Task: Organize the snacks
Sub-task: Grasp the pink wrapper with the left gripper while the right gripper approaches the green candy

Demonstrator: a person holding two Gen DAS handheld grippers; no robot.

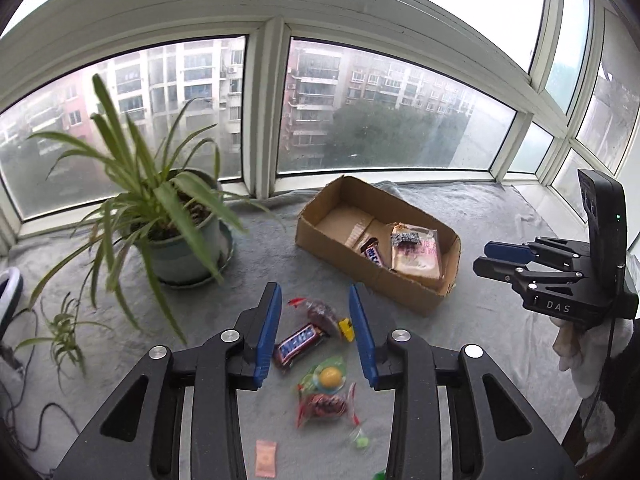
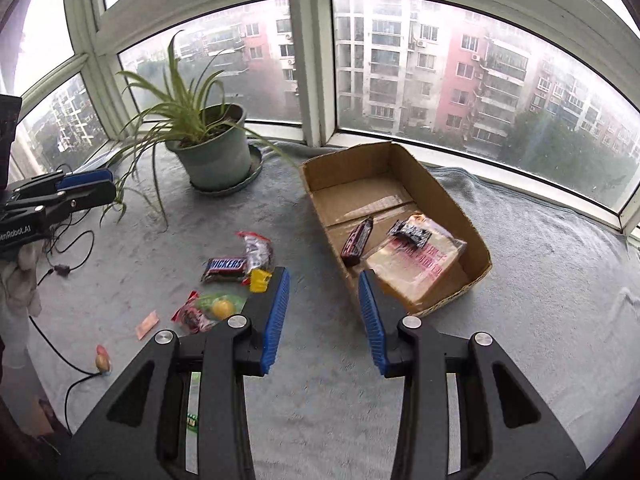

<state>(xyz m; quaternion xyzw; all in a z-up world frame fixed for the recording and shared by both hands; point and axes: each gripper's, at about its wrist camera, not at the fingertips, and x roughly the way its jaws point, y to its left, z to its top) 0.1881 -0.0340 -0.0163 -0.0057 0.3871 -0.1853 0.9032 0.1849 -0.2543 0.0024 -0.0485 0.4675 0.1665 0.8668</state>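
Note:
An open cardboard box (image 1: 404,288) (image 2: 448,200) lies on the grey cloth and holds a Snickers bar (image 1: 372,254) (image 2: 357,240), a small dark packet (image 2: 410,233) and a large flat pink-printed packet (image 1: 416,258) (image 2: 420,266). Loose snacks lie left of the box: a Snickers bar (image 1: 298,345) (image 2: 225,267), a dark red-ended packet (image 1: 320,312) (image 2: 258,250), a small yellow sweet (image 1: 346,329) (image 2: 260,280), a yellow-centred green packet (image 1: 330,376) (image 2: 221,306), and a red-wrapped packet (image 1: 324,404) (image 2: 192,316). My left gripper (image 1: 316,332) is open above the loose pile. My right gripper (image 2: 324,316) is open and empty near the box's front edge.
A potted spider plant (image 1: 176,240) (image 2: 212,148) stands at the back left by the windows. A pink sachet (image 1: 266,458) (image 2: 147,324) and a small green sweet (image 1: 362,442) lie near the front. Black cables (image 2: 60,264) trail at the left edge.

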